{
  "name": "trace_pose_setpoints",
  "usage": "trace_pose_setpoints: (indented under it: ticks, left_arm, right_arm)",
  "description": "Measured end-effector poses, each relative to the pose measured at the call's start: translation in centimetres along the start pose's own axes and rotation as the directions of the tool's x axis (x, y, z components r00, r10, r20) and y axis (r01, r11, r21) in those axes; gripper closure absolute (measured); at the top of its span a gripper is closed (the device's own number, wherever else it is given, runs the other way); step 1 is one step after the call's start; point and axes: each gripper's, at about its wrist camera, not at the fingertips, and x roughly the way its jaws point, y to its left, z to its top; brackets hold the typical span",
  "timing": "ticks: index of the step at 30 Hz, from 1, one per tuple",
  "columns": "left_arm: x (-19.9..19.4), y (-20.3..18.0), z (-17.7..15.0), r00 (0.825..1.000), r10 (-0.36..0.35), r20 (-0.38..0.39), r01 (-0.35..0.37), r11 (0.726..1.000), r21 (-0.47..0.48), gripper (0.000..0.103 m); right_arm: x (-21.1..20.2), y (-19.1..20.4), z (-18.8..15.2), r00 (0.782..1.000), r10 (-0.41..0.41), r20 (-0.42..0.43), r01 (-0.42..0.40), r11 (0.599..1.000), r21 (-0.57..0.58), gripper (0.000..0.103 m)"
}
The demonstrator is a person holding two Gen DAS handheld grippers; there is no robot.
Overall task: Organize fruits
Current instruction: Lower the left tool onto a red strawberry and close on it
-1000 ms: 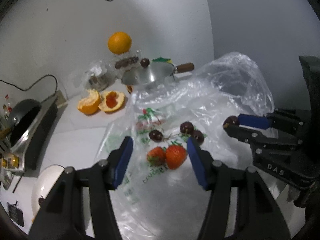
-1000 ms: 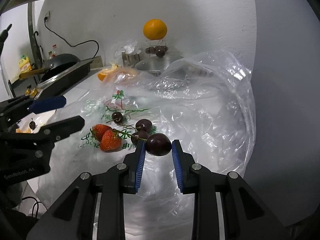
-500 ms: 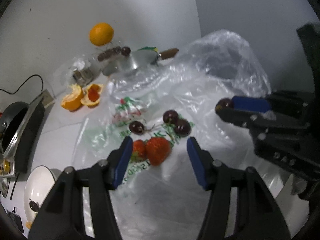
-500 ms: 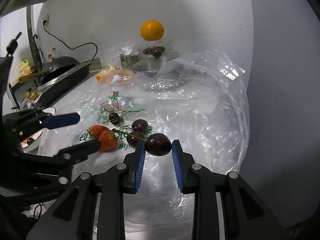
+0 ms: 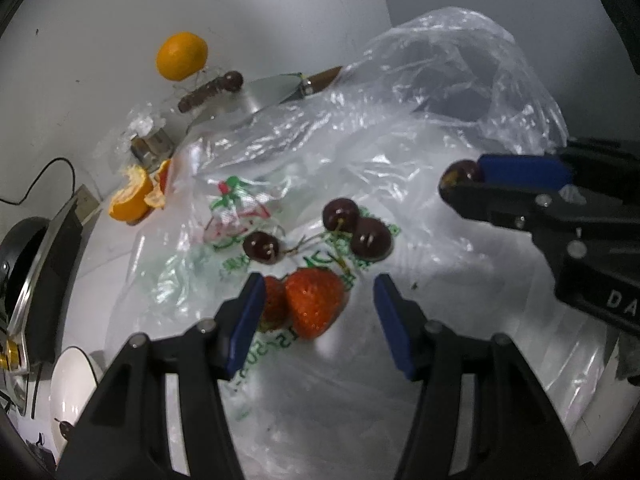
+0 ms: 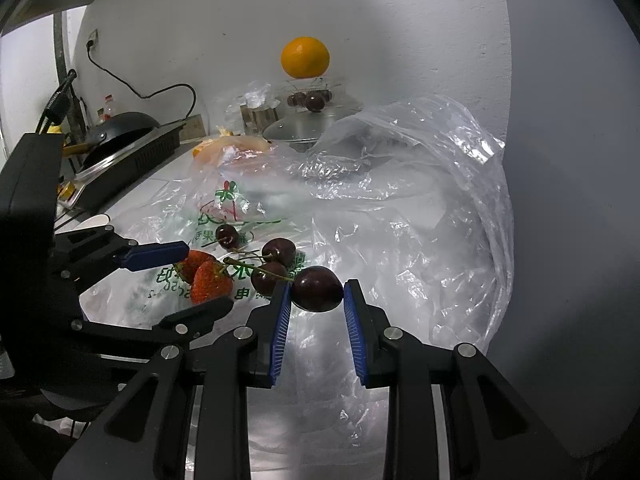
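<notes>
The right gripper (image 6: 317,296), black with blue pads, was clenched on a dark glossy cherry (image 6: 317,289), held clear above the crumpled clear plastic bag (image 6: 404,216) that covered the counter. In the left wrist view that same held cherry (image 5: 460,171) peeked out at three o'clock.

The left gripper (image 5: 320,322) had its jaws parted and gripped nothing, its pads standing either side of a big red strawberry (image 5: 314,304) lying on the bag. A smaller second strawberry (image 5: 274,306) sat touching it at nine o'clock, partly hidden behind the left pad. Whether that pad touched the smaller berry could not be told.

At twelve o'clock from the strawberries lay three loose dark cherries (image 5: 341,214) with stems, two touching each other, one apart to the left.

Farther back, at eleven o'clock, a whole round orange (image 5: 182,55) sat raised on what looked like a clear stand by the white wall. Peeled orange pieces (image 5: 134,196) lay at ten o'clock on the counter. A round steel pot lid (image 6: 308,130) rested behind the bag.
</notes>
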Motion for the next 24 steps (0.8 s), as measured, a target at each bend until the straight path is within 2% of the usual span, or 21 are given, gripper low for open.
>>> trace_pose_setpoints:
  ticks: [9,17,24]
  left_arm:
    - [0.7,-0.5,0.2,0.999,0.032,0.014,-0.033,0.998,0.055,0.046]
    - [1.0,-0.7,0.1,1.0,0.023,0.007,-0.024,0.997,0.071,0.063]
    - [1.2,-0.8,0.1,0.999,0.039,0.005,-0.04,0.995,0.087,0.069]
  right_arm:
    - [0.5,0.0,0.1,1.0,0.007,-0.001,-0.007,1.0,-0.004,0.074]
    - [0.5,-0.1,0.0,1.0,0.008,-0.003,-0.008,1.0,0.002,0.074]
    - [0.7,0.1,0.1,1.0,0.009,-0.006,-0.009,1.0,0.001,0.074]
